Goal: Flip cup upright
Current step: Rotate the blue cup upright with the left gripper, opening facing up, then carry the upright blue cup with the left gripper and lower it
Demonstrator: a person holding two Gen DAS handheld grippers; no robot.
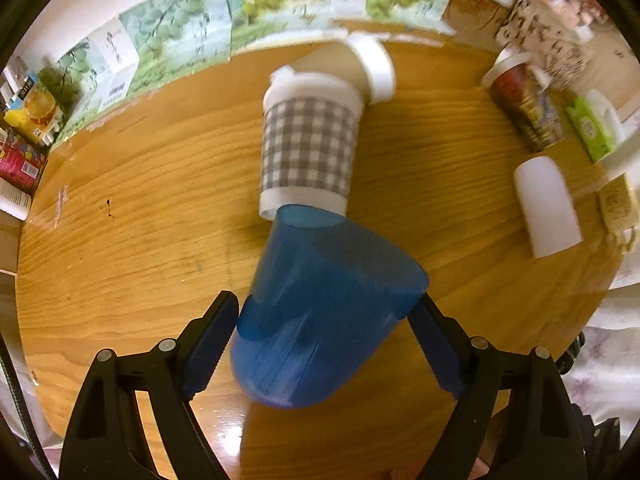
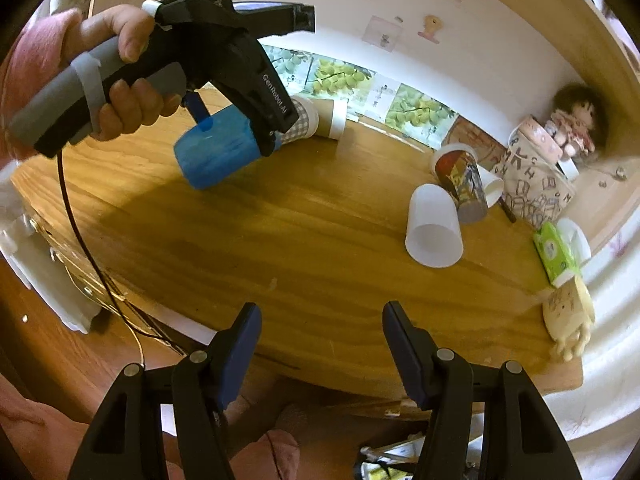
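L tongs (image 1: 324,320) clenched on blue cup (image 1: 320,304), held tilted above the table (image 1: 140,200), lower centre of L wrist view; closed base points up-frame, just in front of gingham cup (image 1: 308,140) lying on its side. In R wrist view the blue cup sits upper left, off the wood, near the table's left edge. R tongs (image 2: 322,344) released, nothing between them, hovering over near table edge at bottom centre. Wide bare wood mid-frame. White cup (image 2: 434,226) & printed cup (image 2: 460,184) lie toppled at right, near clutter along far-right edge.
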